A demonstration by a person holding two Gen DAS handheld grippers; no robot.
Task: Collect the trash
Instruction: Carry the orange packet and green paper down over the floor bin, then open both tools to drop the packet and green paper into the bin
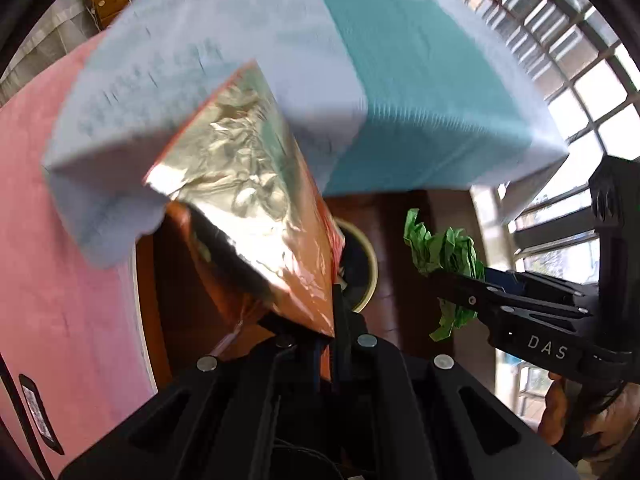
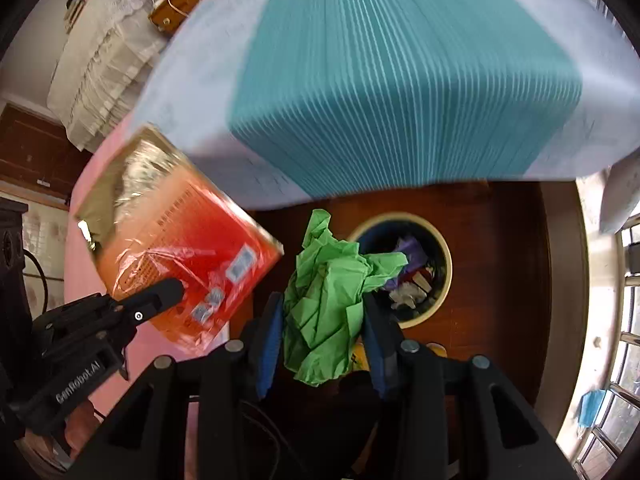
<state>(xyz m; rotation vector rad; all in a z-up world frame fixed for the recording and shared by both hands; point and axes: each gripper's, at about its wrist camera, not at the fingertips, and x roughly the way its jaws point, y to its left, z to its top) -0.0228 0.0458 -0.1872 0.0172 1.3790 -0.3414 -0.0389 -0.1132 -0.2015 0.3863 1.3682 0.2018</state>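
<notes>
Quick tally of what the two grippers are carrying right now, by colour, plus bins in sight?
Green crumpled paper, in the right gripper: 1
Orange foil packet, in the left gripper: 1
Trash bin, already holding scraps: 1
Total: 3

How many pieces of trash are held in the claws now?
2. A crumpled green paper in the right claw; an orange foil snack bag in the left claw, both above the round bin.

A teal-and-white striped cloth (image 2: 400, 80) drapes overhead. A pink cloth (image 1: 60, 240) lies beside dark red-brown flooring (image 2: 500, 240). A barred window (image 1: 568, 60) stands nearby.
</notes>
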